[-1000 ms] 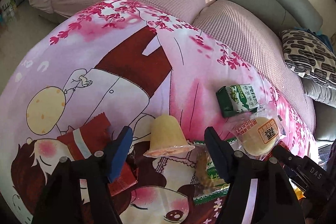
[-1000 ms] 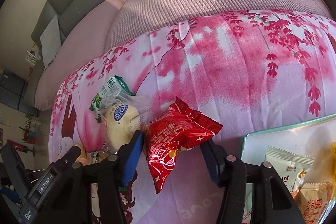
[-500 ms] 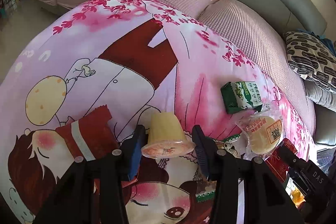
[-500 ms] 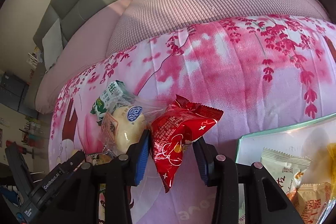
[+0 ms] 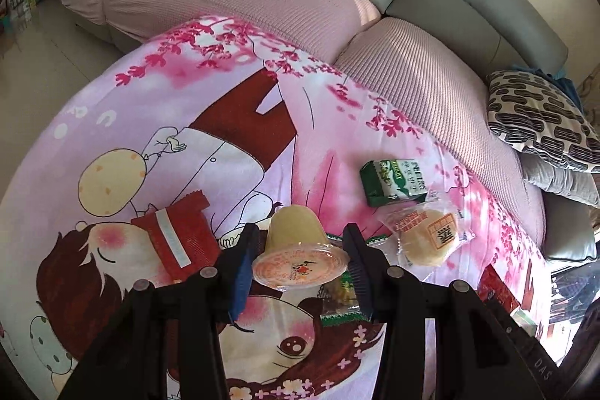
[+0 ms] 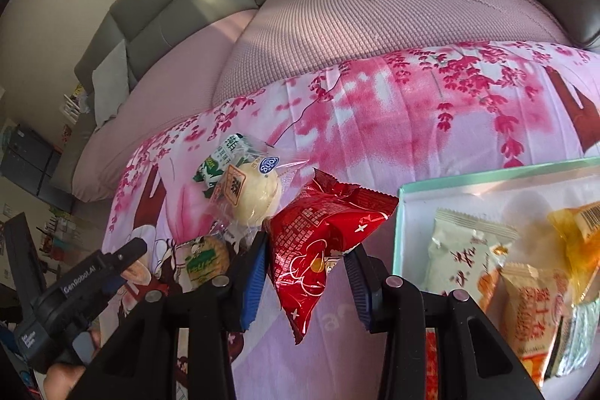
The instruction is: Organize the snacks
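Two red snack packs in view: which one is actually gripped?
The shiny red pouch with white stars, pinched by the right gripper. The other, the red ridged packet with a pale stripe, lies loose on the cloth beside the left gripper.

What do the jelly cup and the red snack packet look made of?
Jelly cup: seemingly thin translucent plastic, the yellow filling showing through, under a printed film lid. Red snack packet: apparently glossy foil or plastic film, judging by its crinkles, highlights and serrated end seal.
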Demonstrator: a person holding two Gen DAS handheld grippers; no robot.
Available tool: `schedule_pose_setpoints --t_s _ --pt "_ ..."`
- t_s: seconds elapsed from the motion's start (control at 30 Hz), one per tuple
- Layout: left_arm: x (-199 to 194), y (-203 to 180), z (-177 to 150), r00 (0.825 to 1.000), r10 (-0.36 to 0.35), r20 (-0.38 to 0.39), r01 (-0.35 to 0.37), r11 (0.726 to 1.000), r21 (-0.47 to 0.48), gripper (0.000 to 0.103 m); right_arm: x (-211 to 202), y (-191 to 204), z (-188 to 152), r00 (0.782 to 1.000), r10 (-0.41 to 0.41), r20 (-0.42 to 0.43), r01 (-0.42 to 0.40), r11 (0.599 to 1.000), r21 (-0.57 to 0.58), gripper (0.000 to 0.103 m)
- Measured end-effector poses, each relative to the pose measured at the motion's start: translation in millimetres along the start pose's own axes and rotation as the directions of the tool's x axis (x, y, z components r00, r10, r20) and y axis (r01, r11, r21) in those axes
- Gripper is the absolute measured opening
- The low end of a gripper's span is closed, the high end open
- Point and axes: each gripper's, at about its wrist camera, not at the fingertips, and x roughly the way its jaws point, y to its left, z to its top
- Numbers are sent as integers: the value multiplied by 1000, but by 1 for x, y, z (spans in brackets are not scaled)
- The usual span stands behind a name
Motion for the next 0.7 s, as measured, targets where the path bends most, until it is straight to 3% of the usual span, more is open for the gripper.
schedule_pose_setpoints --t_s 0.4,0.7 --pt "-39 -28 -10 997 -41 61 37 998 59 47 -64 -25 -26 995 -23 97 20 1000 23 43" --pt "-60 -77 -32 992 -109 70 95 980 172 48 -102 -74 -33 984 -77 159 58 991 122 43"
